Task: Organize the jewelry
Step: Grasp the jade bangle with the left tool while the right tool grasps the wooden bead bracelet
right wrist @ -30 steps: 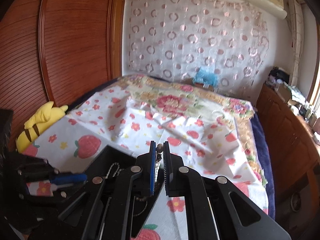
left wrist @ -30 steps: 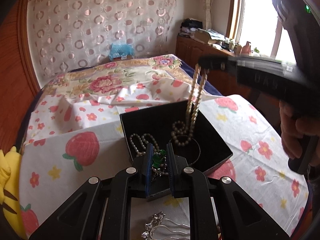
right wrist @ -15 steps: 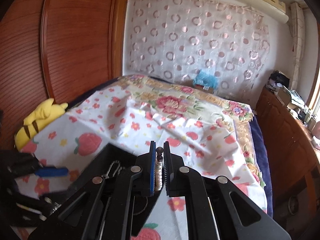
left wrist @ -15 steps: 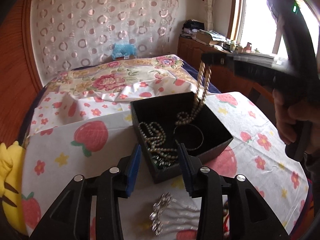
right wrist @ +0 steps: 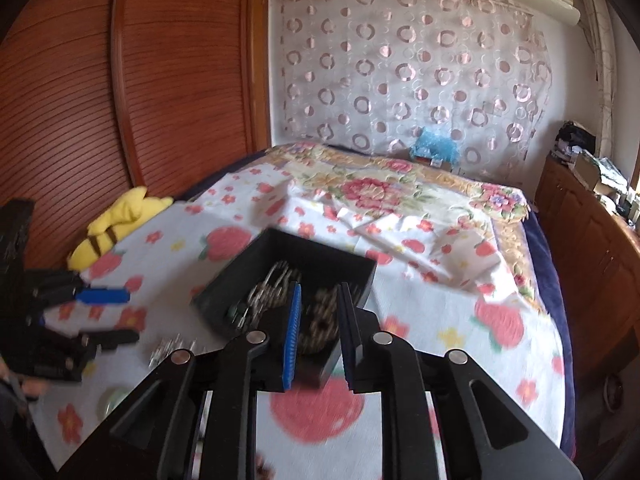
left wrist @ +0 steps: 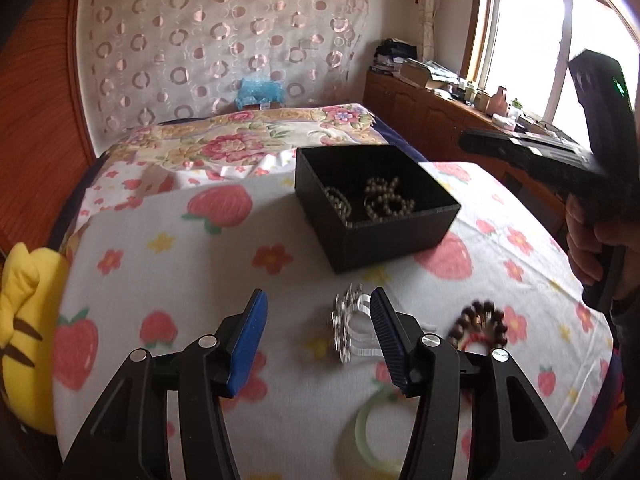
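Observation:
A black open box (left wrist: 400, 236) sits on the strawberry-print cloth and holds pearl strands (left wrist: 386, 200). It also shows in the right wrist view (right wrist: 240, 284). My left gripper (left wrist: 318, 308) is open and empty, low over the cloth in front of the box. A silver hair comb (left wrist: 348, 324) lies just inside its right finger. A dark bead bracelet (left wrist: 482, 322) and a pale green bangle (left wrist: 366, 436) lie near it. My right gripper (right wrist: 320, 300) is open and empty above the box's near corner; it also shows in the left wrist view (left wrist: 520, 152).
A yellow plush toy (left wrist: 24, 320) lies at the left edge of the cloth. A bed with a floral cover (left wrist: 240, 144) lies behind. A wooden cabinet (left wrist: 432, 108) stands at the right under the window. A wooden wardrobe (right wrist: 120, 100) is at the left.
The right gripper opened and dropped the pearl necklace into the box. The left gripper opened wider, let go its green piece and drew back from the box over the comb.

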The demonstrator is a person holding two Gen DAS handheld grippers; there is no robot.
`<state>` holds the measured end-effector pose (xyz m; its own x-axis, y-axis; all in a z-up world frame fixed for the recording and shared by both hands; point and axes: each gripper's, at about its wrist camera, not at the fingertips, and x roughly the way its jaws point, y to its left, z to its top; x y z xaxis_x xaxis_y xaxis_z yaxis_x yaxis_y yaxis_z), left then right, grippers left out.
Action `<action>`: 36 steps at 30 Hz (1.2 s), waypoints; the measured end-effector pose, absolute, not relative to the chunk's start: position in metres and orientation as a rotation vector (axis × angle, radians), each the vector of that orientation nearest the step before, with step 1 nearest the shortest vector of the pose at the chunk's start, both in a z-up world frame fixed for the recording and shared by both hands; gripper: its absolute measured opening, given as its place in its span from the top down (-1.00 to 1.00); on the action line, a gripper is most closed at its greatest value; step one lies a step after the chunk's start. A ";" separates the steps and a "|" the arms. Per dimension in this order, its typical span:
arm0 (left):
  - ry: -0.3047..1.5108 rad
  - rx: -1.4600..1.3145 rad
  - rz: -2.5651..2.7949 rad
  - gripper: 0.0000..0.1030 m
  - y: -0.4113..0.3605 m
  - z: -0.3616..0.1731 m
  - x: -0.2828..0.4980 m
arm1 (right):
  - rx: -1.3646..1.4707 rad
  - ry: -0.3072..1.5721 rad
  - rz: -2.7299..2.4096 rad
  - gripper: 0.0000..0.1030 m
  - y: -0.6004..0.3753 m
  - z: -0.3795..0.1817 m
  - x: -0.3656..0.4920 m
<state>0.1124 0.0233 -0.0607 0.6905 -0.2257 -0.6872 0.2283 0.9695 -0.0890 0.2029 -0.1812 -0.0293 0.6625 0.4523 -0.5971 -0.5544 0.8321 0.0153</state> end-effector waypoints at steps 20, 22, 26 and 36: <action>0.859 0.009 -0.310 -0.06 0.009 -0.097 0.061 | -0.225 0.863 0.629 0.59 -0.195 -0.110 0.144; 0.863 0.011 -0.326 0.21 0.006 -0.098 0.060 | -0.228 0.869 0.626 0.60 -0.195 -0.109 0.144; 0.861 0.012 -0.329 0.29 0.005 -0.098 0.059 | -0.234 0.882 0.653 0.60 -0.193 -0.109 0.143; 0.879 0.052 -0.317 0.68 -0.003 -0.103 0.060 | -0.291 0.897 0.660 0.71 -0.180 -0.116 0.136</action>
